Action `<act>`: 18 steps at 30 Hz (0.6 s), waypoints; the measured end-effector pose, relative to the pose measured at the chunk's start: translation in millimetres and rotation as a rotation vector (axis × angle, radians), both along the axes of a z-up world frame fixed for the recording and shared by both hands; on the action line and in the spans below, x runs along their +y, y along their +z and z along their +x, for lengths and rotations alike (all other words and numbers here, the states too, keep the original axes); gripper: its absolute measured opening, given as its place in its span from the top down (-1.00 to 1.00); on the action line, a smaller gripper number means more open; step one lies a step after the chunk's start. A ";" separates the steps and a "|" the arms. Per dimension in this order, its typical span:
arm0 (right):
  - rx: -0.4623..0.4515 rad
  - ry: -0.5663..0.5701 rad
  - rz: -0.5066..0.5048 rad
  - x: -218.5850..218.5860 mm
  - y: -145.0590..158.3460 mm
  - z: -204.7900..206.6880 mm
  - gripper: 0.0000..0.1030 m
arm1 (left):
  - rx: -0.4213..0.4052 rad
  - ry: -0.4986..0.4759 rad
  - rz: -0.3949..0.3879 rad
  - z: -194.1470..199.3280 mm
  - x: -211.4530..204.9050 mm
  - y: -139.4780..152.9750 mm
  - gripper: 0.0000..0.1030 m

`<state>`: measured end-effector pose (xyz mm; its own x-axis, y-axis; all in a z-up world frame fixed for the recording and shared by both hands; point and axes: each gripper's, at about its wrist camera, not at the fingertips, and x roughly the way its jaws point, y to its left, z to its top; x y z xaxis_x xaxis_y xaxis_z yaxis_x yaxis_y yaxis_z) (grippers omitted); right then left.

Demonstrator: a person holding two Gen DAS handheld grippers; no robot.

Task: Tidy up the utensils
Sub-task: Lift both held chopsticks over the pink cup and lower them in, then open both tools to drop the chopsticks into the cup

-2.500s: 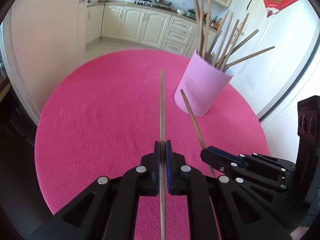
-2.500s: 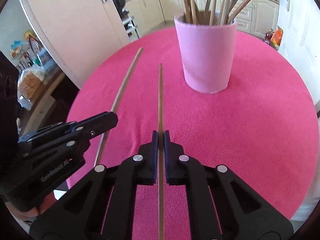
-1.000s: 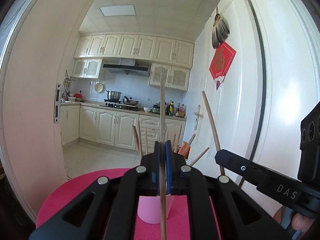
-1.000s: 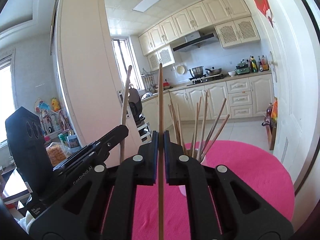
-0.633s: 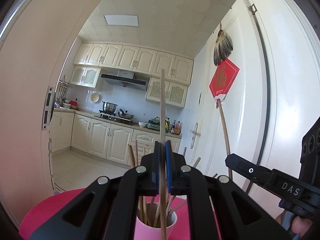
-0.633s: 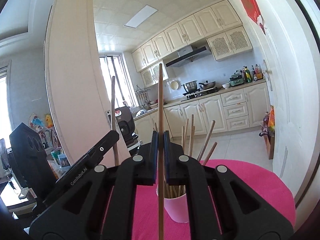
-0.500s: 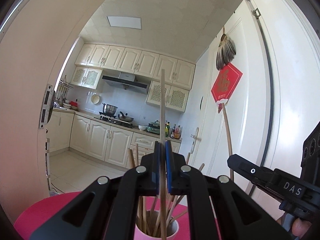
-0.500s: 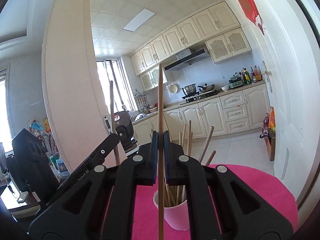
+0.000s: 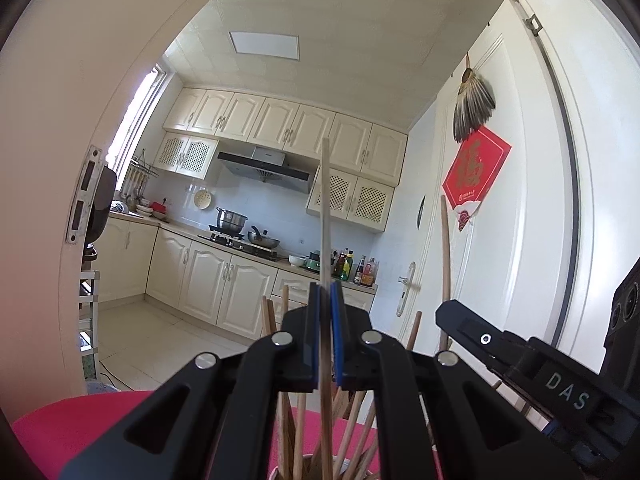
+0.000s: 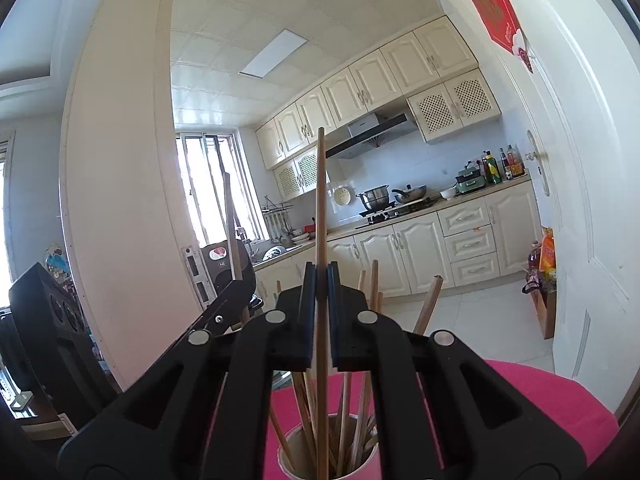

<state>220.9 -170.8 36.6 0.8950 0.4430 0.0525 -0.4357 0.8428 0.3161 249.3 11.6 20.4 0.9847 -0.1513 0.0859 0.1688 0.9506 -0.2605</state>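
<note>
The cup point(image 10: 370, 462) stands on the table point(image 10: 560, 400), directly below both grippers, with a bundle of chopsticks point(image 10: 352, 412) standing in it and fanning outward above its rim. The right gripper point(image 10: 319, 280) sits above the cup, a chopstick point(image 10: 320, 208) upright between its fingers, lower end down inside the cup. The left gripper point(image 9: 325, 300) sits to its left, just beside it (each shows at the edge of the other's view), with its own chopstick point(image 9: 325, 216) upright between the fingers, reaching down toward the cup's mouth. Behind the table lies the kitchen, its counter point(image 10: 420, 212) along the far wall. A door point(image 9: 520, 220) stands right of the table.
</note>
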 end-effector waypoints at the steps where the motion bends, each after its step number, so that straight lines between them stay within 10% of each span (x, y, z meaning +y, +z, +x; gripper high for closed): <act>1: 0.001 -0.006 0.000 0.8 -2.3 2.3 0.88 | 0.010 -0.002 0.005 2.5 -0.3 -2.1 0.88; 10: 0.000 -0.008 -0.005 7.4 -14.8 13.9 0.88 | 0.095 -0.030 0.067 12.0 -7.0 -13.8 0.86; 13: 0.009 -0.002 -0.009 6.9 -18.8 13.6 0.88 | 0.108 -0.039 0.060 10.5 -3.7 -13.3 0.49; 18: 0.030 0.001 -0.019 4.3 -23.7 10.9 0.88 | 0.123 -0.032 0.087 2.9 -1.9 -12.6 0.41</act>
<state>231.8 -166.6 12.9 0.8957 0.4444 0.0170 -0.4269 0.8485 0.3128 252.2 9.7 7.8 0.9816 -0.1846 -0.0498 0.1714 0.9650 -0.1984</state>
